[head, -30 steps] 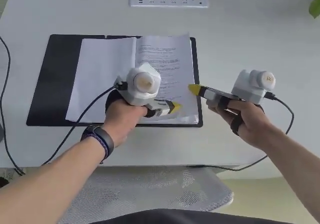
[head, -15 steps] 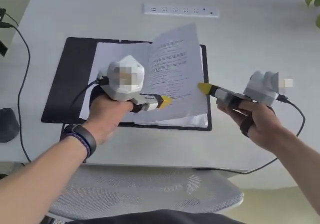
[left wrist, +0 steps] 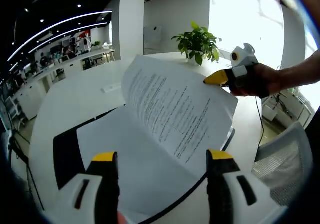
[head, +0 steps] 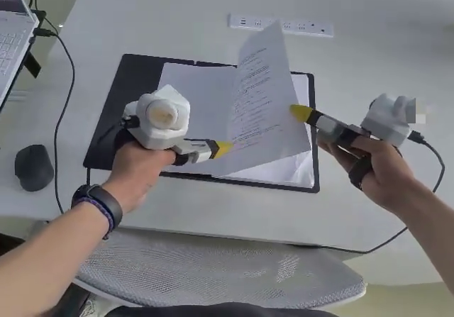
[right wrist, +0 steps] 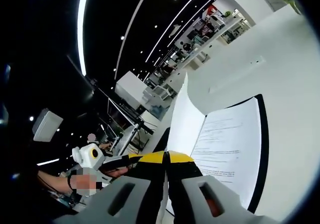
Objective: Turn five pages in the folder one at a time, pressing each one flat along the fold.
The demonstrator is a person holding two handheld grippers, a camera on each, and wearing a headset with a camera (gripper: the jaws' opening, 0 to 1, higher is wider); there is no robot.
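As the page [head: 262, 97], raised over the folder [head: 117, 118] on the worktop [head: 177, 19], looks light and floppy, the edge pinch by the right hand-held gripper [head: 299, 111] suits it; left hand-held gripper [head: 223, 147] waits, jaws apart.

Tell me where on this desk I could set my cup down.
Barest is the table beyond the folder's right edge, up toward the power strip. The left side is crowded with laptop, cable and mouse. Over the folder, the left tool and right tool work the lifted page.
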